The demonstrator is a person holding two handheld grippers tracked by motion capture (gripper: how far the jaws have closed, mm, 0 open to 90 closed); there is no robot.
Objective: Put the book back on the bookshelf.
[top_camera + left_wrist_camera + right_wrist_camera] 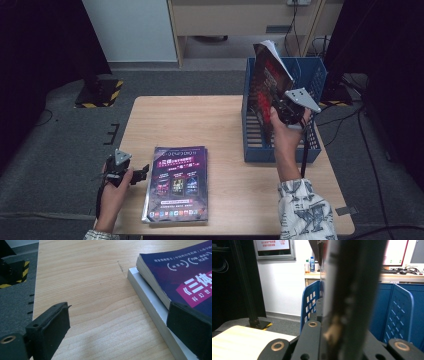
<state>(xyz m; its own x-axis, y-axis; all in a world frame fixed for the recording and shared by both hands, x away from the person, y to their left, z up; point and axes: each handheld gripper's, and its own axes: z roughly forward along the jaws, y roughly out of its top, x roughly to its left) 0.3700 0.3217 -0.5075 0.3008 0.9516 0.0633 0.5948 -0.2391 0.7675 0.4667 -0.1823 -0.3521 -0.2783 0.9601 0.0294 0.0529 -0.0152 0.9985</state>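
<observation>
The wooden table (225, 120) carries a blue file rack (310, 75) at its far right corner and a stack of books (177, 182) near its front left edge. The right gripper (280, 107) has its jaws clamped on a dark book (267, 80), which it holds upright over the rack, its lower edge apparently already between the blue dividers. To do this step well, I think the book must stay vertical and go down slowly into one slot, without catching on a divider, before the jaws let go. The left gripper (142, 172) rests beside the stack, jaws apart and empty.
</observation>
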